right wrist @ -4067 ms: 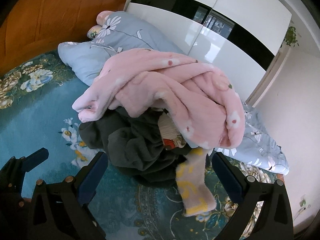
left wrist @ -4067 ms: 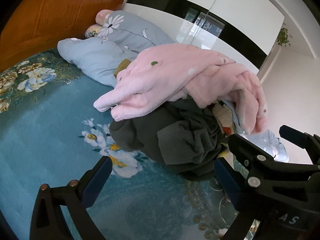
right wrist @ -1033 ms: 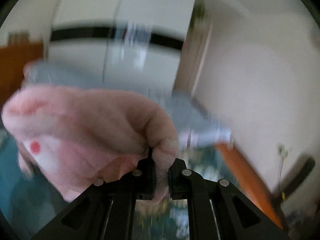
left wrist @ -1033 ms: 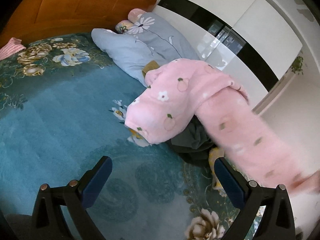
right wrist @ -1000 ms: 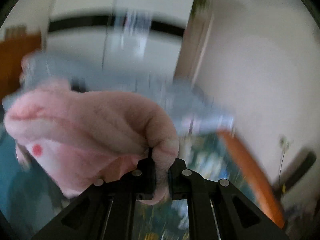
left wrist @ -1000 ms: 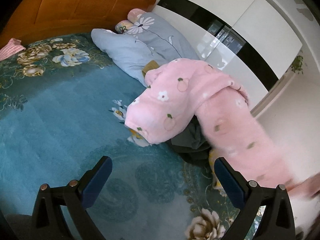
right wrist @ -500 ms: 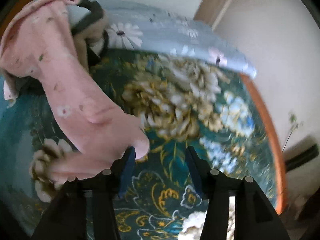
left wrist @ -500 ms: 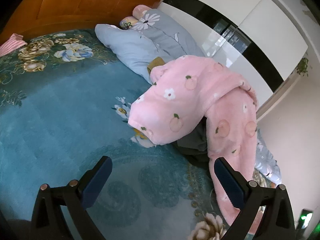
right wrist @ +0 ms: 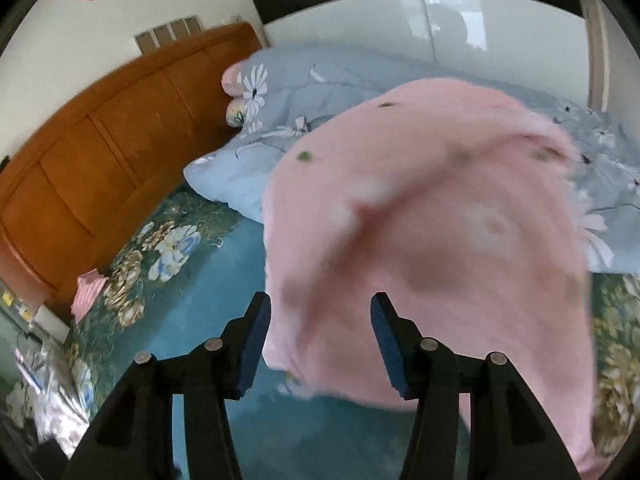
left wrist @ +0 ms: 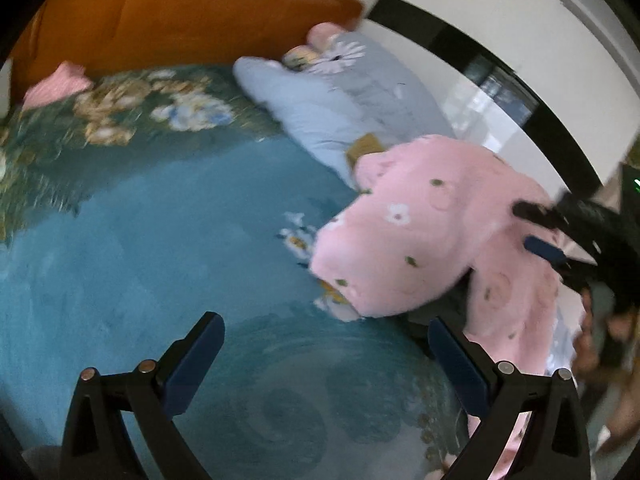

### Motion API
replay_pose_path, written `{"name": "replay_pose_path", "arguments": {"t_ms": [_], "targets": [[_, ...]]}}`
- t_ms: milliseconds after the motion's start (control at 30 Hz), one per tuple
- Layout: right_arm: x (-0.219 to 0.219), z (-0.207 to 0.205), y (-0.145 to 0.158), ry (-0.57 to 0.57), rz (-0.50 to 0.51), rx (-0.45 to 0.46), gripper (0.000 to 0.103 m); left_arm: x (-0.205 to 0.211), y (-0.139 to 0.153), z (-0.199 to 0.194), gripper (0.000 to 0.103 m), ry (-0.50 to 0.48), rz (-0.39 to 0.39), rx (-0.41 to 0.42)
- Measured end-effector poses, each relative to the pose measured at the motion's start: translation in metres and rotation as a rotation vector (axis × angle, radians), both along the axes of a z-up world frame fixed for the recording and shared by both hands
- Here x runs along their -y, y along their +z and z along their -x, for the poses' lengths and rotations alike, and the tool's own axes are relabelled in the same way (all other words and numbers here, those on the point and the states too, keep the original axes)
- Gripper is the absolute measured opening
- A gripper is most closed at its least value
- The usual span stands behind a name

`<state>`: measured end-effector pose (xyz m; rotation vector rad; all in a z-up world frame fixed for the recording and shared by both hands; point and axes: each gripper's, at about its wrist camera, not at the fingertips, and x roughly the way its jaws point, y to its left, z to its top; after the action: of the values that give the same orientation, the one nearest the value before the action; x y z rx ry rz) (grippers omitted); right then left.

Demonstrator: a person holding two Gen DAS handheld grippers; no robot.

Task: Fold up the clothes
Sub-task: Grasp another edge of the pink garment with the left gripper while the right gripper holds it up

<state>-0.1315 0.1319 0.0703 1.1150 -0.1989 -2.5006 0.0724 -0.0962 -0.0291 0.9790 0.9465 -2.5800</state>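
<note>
A fluffy pink garment (left wrist: 416, 236) with small fruit and flower prints lies heaped on the blue floral bedspread (left wrist: 140, 248), one part trailing down to the right. My left gripper (left wrist: 324, 356) is open low over the bedspread, short of the garment. From the right, my right gripper (left wrist: 532, 228) comes in above the garment. In the right wrist view the pink garment (right wrist: 432, 220) fills the middle, blurred, and my right gripper (right wrist: 320, 324) is open just in front of it with nothing between its fingers.
A pale blue flowered quilt and pillow (left wrist: 340, 92) lie behind the garment against a white glossy wardrobe (right wrist: 400, 24). An orange wooden headboard (right wrist: 100, 140) runs along the left. A small pink striped cloth (left wrist: 56, 84) sits near the headboard. Clutter lies by the bed's left side (right wrist: 36, 384).
My right gripper let go of the pink garment a moment ago, swung up from the bedspread and now faces the heap, open. The left view has shifted slightly and is blurred.
</note>
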Motion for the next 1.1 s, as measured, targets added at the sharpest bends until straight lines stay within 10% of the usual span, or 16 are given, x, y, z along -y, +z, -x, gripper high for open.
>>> {"name": "replay_pose_path", "arguments": {"t_ms": [33,100,467,767,1100], "targets": [[0.0,-0.002,0.009,0.007,0.018,-0.015,0.05,0.005,-0.003,0.0,0.103,0.013,-0.019,0.004],[0.001,-0.005,0.028,0.02,0.054,-0.045,0.005,0.012,-0.009,0.0,0.103,0.037,-0.052,0.015],[0.005,-0.027,0.132,0.092,0.249,-0.216,0.005,0.015,-0.01,0.0,0.103,0.013,-0.093,-0.006],[-0.025,-0.135,0.301,0.193,0.316,-0.574,0.005,0.024,-0.005,-0.021,0.103,0.067,-0.166,-0.04],[-0.124,-0.283,0.402,0.157,0.379,-0.893,0.004,0.029,0.009,-0.039,0.103,0.078,-0.192,-0.096]]}}
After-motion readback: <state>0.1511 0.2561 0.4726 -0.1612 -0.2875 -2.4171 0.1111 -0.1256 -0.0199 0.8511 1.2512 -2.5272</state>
